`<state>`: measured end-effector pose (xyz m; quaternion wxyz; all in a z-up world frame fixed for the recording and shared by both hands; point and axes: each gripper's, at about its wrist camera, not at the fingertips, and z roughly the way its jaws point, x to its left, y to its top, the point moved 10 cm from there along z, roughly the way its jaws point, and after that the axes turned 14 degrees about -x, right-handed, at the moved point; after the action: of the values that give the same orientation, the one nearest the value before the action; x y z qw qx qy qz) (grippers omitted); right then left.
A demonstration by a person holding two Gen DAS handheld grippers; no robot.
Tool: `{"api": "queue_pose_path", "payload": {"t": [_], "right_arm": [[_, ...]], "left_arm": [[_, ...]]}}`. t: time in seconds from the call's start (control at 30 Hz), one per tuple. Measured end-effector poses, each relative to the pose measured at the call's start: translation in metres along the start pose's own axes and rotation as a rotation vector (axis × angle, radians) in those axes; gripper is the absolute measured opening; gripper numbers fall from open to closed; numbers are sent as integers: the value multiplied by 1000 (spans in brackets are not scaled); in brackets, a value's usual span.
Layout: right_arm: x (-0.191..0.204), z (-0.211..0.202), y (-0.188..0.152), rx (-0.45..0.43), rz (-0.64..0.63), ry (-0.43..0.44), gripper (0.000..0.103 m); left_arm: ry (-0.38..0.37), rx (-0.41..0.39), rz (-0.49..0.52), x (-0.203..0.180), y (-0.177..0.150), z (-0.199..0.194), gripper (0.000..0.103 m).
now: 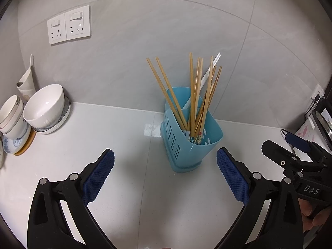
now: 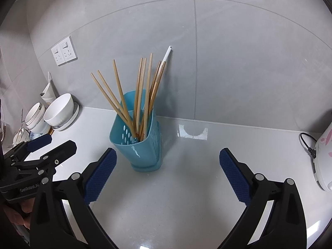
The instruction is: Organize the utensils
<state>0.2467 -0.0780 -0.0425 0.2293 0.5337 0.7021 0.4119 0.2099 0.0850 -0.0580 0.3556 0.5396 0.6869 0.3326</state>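
Observation:
A blue perforated utensil holder stands upright on the white counter near the wall; it also shows in the right wrist view. Several wooden chopsticks and a white utensil handle stand in it; the chopsticks also show in the right wrist view. My left gripper is open and empty, just in front of the holder. My right gripper is open and empty, in front of and to the right of the holder. Each gripper shows at the edge of the other's view.
White bowls and stacked cups sit at the left by the wall, under two wall sockets. A white appliance with a black cord stands at the right edge of the counter.

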Motion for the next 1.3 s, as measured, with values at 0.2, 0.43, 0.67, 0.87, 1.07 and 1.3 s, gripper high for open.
{"api": "queue_pose_path", "payload": {"t": [0.2,0.43,0.67,0.87,1.07,1.3], "right_arm": [[0,0,0,0,1,0,95],[-1,0,0,4,12,2,95],[1,0,-4,10,21,6,95],[1,0,-5,10,21,3,95],[1,0,-6,11,25,1,95],[0,0,-7,13,27,0,95]], "left_arm": [[2,0,2,-2,1,1,97],[5,-1,7,-5,2,1,97],[18,7,8,-5,0,2,97],[21,25,5,-3,-2,6,97],[27,34,14,-4,-5,7,97],[29,30,24,-4,-5,7,97]]}}
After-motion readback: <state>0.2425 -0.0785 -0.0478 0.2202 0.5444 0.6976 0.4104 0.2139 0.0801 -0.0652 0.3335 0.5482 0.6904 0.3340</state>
